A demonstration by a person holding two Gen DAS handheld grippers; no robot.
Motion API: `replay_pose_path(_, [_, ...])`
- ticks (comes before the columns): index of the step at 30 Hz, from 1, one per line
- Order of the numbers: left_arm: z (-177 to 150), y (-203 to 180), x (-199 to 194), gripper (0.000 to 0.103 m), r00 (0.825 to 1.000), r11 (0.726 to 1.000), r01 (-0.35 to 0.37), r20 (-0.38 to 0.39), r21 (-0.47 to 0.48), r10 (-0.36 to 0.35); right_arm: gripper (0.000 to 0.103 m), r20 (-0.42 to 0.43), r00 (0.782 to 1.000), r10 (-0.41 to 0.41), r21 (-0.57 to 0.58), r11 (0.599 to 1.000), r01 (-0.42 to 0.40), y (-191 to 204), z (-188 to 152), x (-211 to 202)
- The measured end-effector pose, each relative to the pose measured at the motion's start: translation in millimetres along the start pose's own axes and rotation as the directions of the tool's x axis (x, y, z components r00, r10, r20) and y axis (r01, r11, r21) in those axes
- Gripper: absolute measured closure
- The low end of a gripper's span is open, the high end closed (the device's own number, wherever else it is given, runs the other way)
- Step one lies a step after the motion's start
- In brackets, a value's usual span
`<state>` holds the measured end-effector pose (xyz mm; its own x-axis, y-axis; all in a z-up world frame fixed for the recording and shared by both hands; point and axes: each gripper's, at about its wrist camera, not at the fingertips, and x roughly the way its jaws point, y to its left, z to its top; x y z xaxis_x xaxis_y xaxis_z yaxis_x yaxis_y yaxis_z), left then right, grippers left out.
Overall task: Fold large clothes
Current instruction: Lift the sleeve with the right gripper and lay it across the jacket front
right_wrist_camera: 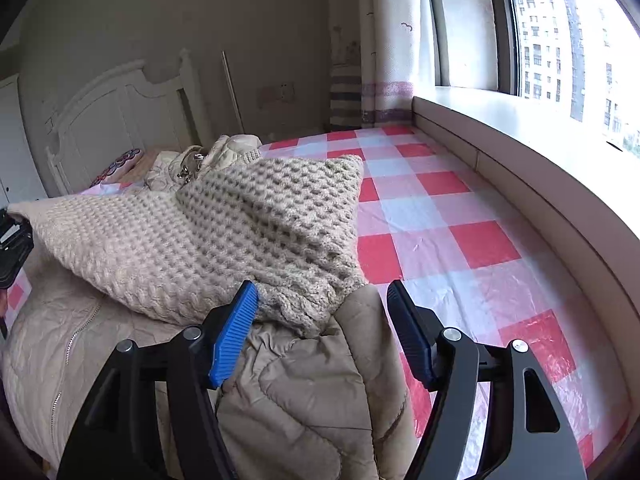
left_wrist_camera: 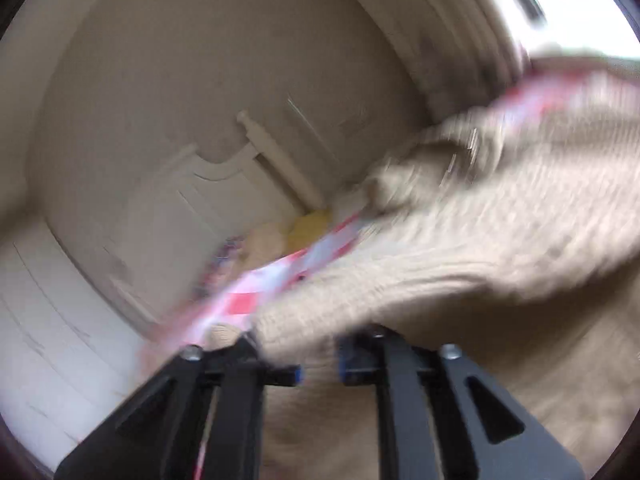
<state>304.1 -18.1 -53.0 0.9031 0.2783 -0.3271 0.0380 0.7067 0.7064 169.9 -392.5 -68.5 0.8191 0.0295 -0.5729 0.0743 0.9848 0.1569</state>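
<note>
Daylight from the window (right_wrist_camera: 560,52) is falling across a bed covered by a red, pink and white checked sheet (right_wrist_camera: 440,208), with a cream carved headboard (right_wrist_camera: 120,108) at its far end. Your beige waffle-knit sweater (right_wrist_camera: 224,232) is lying on the left half of the bed, draped partly over a beige quilted zip-up jacket (right_wrist_camera: 300,392).

You are holding your right gripper (right_wrist_camera: 322,300) low over a raised fold of that jacket; its blue-padded fingers (right_wrist_camera: 234,332) are standing well apart, the fold is sitting between them, and neither pad is visibly pressing it.

Your left gripper (left_wrist_camera: 318,364) is showing in a motion-blurred view, its fingers narrowed around an edge of the sweater, which is bunching up between them and appearing gripped. Another pale jacket (right_wrist_camera: 200,160) is lying crumpled near the headboard.
</note>
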Motion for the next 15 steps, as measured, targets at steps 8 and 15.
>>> replay_pose_path(8, [-39.7,50.2,-4.8,0.018,0.946,0.899,0.242,-0.119,-0.364,-0.303,0.037,-0.01,0.999,-0.051,0.02,0.998,0.051,-3.6,1.6,0.1])
replay_pose_path(15, [-73.7,47.1,-15.5,0.008,0.795,0.556,0.445,0.025,-0.702,-0.606,0.037,0.086,0.996,-0.027,-0.172,0.984,0.041,53.4,18.7,-24.0])
